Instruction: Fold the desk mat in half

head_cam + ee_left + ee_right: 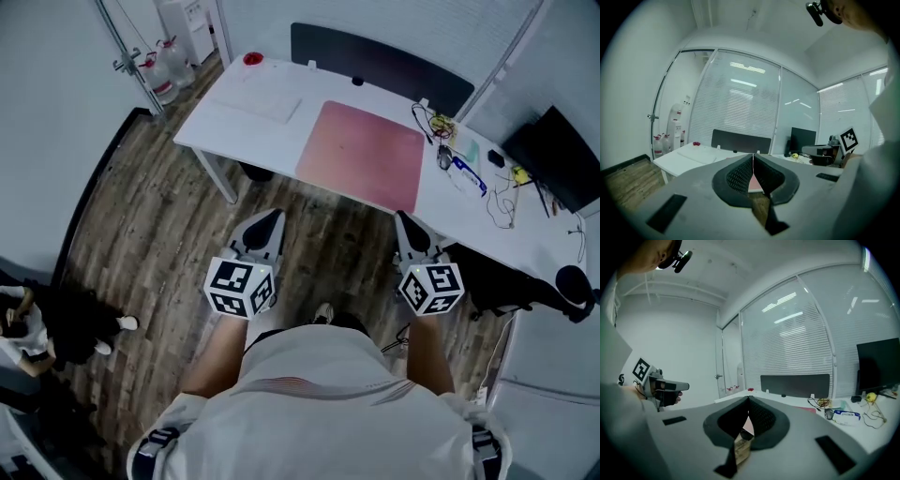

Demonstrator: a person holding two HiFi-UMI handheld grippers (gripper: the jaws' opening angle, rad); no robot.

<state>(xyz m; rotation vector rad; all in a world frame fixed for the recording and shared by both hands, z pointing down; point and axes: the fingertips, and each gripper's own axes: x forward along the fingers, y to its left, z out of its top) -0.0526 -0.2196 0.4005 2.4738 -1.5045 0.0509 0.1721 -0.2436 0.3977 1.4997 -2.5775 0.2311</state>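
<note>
A pink desk mat [362, 155] lies flat and unfolded on the white desk [253, 80], reaching to its near edge. Both grippers hang over the wooden floor, short of the desk. My left gripper [273, 217] is shut and empty, pointing at the mat's left near corner. My right gripper [401, 217] is shut and empty too, just off the mat's right near corner. In the left gripper view a sliver of the mat [755, 183] shows behind the closed jaws. The right gripper view shows the mat [819, 410] as a thin pink strip on the desk.
Tangled cables [433, 122], a blue-and-white item [466, 173] and small gadgets lie right of the mat. A black monitor [561, 159] stands at the far right, a dark screen panel [375, 63] lines the desk's back. Water jugs [159, 78] stand at left; another person [28, 323] sits at left.
</note>
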